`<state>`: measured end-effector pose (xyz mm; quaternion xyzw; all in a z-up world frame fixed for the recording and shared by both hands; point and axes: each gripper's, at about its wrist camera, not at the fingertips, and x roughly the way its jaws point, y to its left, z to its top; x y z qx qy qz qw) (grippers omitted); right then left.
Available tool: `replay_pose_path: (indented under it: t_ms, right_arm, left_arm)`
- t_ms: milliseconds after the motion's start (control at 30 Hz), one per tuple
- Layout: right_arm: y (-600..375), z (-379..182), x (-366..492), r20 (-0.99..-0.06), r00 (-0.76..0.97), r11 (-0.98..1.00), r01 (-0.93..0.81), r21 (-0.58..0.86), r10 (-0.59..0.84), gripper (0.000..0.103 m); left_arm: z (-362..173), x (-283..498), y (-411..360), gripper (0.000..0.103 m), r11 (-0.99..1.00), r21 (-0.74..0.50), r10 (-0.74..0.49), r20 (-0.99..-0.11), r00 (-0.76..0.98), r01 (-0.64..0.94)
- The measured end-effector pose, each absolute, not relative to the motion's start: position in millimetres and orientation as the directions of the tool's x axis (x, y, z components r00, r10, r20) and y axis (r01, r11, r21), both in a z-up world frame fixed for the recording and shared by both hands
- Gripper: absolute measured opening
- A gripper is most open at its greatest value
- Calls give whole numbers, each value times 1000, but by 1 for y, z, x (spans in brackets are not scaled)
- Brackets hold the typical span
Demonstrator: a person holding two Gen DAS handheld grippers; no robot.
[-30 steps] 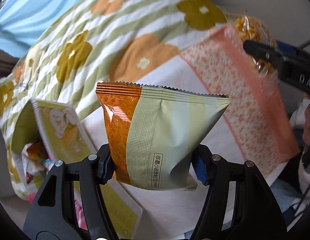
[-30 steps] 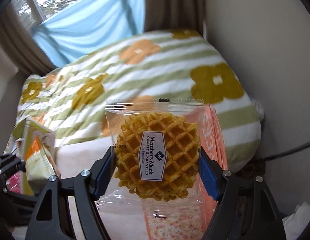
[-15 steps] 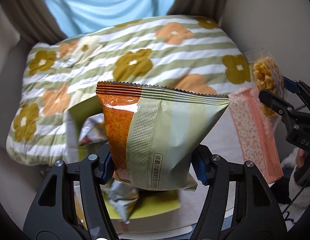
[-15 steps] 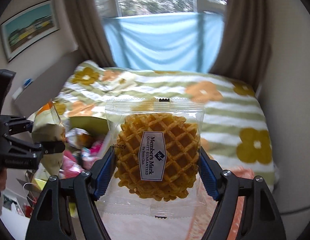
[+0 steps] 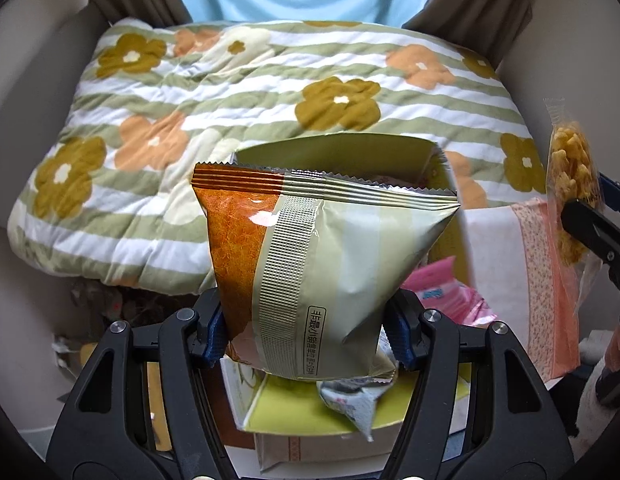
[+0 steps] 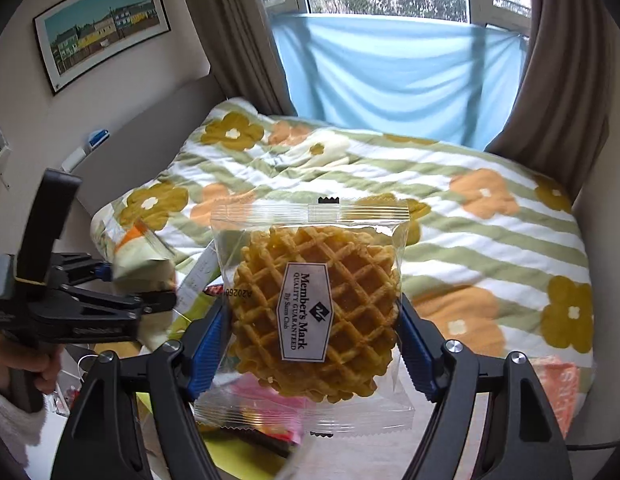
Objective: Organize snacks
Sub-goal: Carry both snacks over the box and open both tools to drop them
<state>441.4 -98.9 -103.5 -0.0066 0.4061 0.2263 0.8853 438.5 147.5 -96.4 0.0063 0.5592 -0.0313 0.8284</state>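
My left gripper is shut on an orange and pale green snack bag, held upright above an open yellow-green box. The box holds several snack packets, among them a pink one. My right gripper is shut on a clear-wrapped Member's Mark waffle. The waffle also shows at the right edge of the left wrist view, and the left gripper with its bag shows at the left of the right wrist view.
A quilt with green stripes and flowers covers the bed behind the box. A white and pink patterned cloth lies to the right. A blue sheet hangs over the window between brown curtains. A framed picture hangs on the left wall.
Both grippers have tilted up and swung left, each keeping its snack. The box of snacks has come under the left gripper, and the window has come into the right wrist view.
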Motion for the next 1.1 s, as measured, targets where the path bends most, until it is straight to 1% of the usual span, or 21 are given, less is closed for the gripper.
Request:
replay_pose_path:
  t_ms: [133,200,267,300,333,500,667,733,800,867,900,933,1000,1100]
  right_arm:
    - [-79,-114,453,-743,553,907,-383,174,377,73]
    - [-72,-120,460,-753,546,913,-366,178,366,73]
    - [-71,-124,463,-761,542,919,-351,182,358,73]
    - [-70,-127,467,-767,535,921,-340,190,355,73]
    - [-70,-128,469,-770,531,922,-334,196,355,73]
    - [-63,-143,481,-793,495,922,-322,214,357,73]
    - [-52,-157,488,-810,464,918,-332,217,359,73]
    - [-46,-159,489,-818,468,924,-334,187,335,74]
    - [-35,-161,491,-826,486,932,-341,122,286,75]
    - [-31,-163,492,-832,478,929,-354,111,282,83]
    - [-30,-163,491,-827,475,924,-359,130,301,90]
    - [-32,-162,490,-819,482,924,-354,144,312,94]
    - [-36,-159,486,-805,502,928,-341,154,318,94]
    - [-41,-155,476,-792,527,935,-323,148,307,94]
  left_arm:
    - [-126,455,155,60,995,-56,-81,-934,347,82]
    - [-139,462,156,64,995,-33,-64,-938,341,96]
    - [-147,467,156,81,993,-40,-76,-936,345,110]
    - [-149,467,157,98,992,-51,-90,-929,358,116]
    - [-148,465,158,103,991,-57,-100,-919,381,121]
    - [-142,444,169,103,994,-34,-77,-891,448,103]
    - [-139,419,184,103,996,-71,-88,-874,478,55]
    - [-137,413,189,103,997,-69,-81,-869,488,43]
    - [-134,405,191,103,997,-75,-83,-860,504,36]
    - [-129,397,190,103,997,-71,-82,-849,522,40]
    - [-126,392,189,103,997,-60,-74,-842,535,43]
    - [-124,390,188,103,998,-50,-67,-839,540,45]
    - [-122,384,189,103,999,-28,-47,-833,551,43]
    - [-123,375,191,103,999,-33,-47,-828,559,35]
